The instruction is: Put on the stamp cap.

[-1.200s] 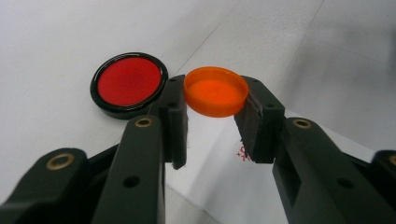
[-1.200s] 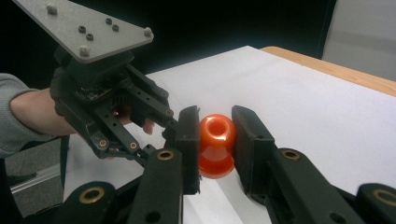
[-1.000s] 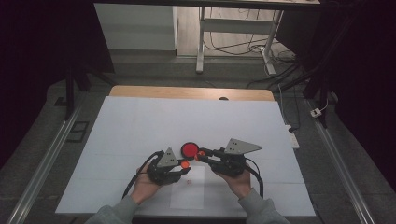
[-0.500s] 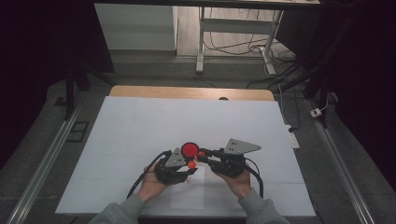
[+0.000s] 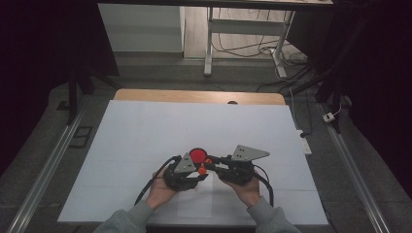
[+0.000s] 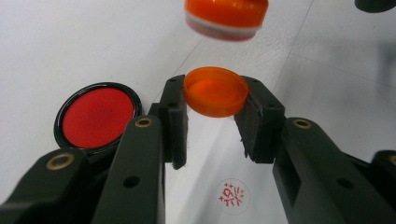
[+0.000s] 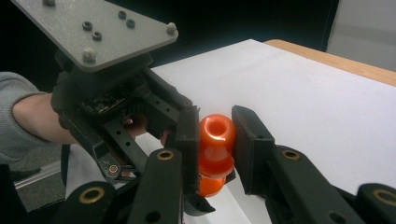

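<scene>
Currently on the tabletop (image 5: 145,126), white-covered, wooden strip along the far edge.

Left tongs (image 6: 215,122): closed on an orange cap (image 6: 215,91), pads pressing its rim from both sides, hollow side facing the camera. Seen from above at (image 5: 197,175), held in the person's left hand (image 5: 160,191), grey three-cornered plate on top.

Right tongs (image 7: 215,140): closed on an orange stamp (image 7: 215,140), knobbed handle clamped between the two pads, rounded top with a dimple facing the camera, lower body dropping below the pads. Seen from above at (image 5: 210,164), held in the right hand (image 5: 248,190), grey plate likewise on top, tips pointing towards the left tongs.

Stamp, from the left tongs' side: orange base with a pale band, hanging just above and beyond the cap (image 6: 226,18), clear of it, slightly blurred.

Red ink pad (image 6: 97,116): round, black-rimmed, lid off, lying on the tabletop just beside the left tongs' left jaw; from above, just beyond the meeting tips of both tongs (image 5: 197,155).

Red stamp print (image 6: 232,196): round, on the white surface below and between the left tongs' jaws; characters too small to read.

Grey sleeves at the near edge of the tabletop, cables trailing back from both tongs.
</scene>
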Demonstrator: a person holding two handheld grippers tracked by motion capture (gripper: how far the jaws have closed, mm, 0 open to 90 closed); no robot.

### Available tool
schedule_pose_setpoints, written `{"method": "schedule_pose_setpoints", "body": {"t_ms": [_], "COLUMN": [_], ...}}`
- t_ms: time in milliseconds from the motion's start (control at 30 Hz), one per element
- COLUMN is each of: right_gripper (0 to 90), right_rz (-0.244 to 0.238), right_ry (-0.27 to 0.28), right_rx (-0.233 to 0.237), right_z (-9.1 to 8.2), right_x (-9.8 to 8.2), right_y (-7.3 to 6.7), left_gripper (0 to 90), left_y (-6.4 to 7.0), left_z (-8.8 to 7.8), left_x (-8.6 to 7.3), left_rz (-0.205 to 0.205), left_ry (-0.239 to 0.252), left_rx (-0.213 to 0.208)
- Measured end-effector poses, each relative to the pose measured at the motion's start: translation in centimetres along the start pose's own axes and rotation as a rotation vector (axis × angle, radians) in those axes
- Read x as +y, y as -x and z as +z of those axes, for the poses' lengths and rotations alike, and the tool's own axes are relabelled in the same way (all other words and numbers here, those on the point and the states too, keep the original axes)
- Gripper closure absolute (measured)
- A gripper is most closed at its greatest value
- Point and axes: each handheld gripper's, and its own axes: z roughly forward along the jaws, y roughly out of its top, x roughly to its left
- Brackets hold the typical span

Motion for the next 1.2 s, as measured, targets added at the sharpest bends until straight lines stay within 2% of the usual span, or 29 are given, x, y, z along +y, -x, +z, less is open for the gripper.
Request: {"method": "schedule_pose_setpoints", "body": {"t_ms": [233, 1200], "right_gripper": [72.1, 72.1], "right_rz": [0.001, 0.004], "right_ry": [-0.010, -0.030], "right_rx": [0.004, 0.017], "right_z": [0.18, 0.68], "right_x": [-0.18, -0.60], "right_y": [-0.03, -0.15], "left_gripper": [64.4, 64.3], "left_y": [-0.03, 0.13], "left_z": [-0.11, -0.42], "left_x": [0.16, 0.38], "left_rz": [-0.013, -0.006], "left_ry": [0.017, 0.028], "left_rx": [-0.008, -0.007]}}
